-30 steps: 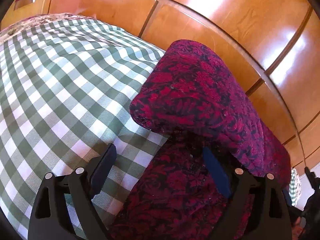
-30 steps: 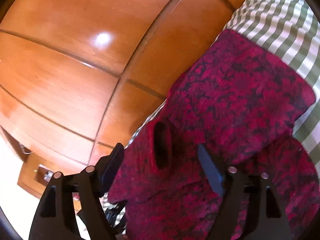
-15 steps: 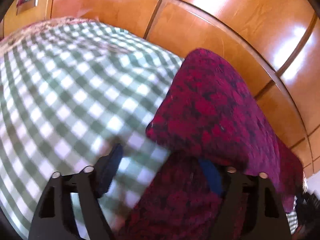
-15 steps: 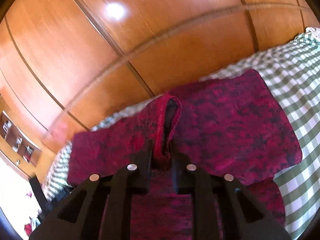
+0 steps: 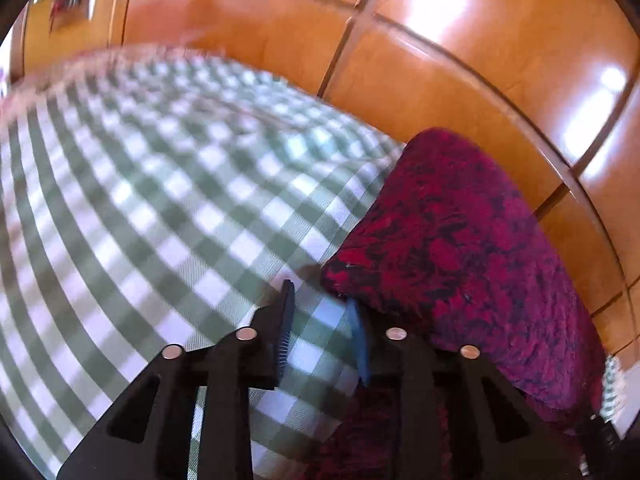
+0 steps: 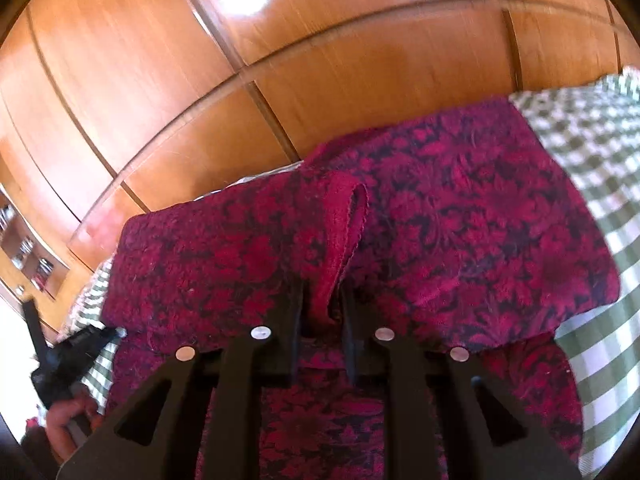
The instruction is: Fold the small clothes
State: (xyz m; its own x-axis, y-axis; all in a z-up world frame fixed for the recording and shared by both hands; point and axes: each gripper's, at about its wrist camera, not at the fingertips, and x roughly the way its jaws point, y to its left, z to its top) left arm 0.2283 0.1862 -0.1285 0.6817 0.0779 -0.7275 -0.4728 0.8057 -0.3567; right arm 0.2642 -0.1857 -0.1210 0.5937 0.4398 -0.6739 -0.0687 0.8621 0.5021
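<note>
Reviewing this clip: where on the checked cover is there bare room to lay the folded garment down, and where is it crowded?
Bare checked cover runs wide beside the red garment, out to the far edge by the wooden panels. A narrower bare strip borders the garment's other side. Crowded: the garment itself, where the right gripper pinches a raised fold, and its corner beside the left gripper.

black two-finger grippers (image 5: 320, 308) (image 6: 322, 312), silver round screws, blue pad on one left finger (image 5: 358, 340)

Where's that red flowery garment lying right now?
The garment lies on the checked cloth near the wooden panels, one raised fold pinched in the right gripper.
</note>
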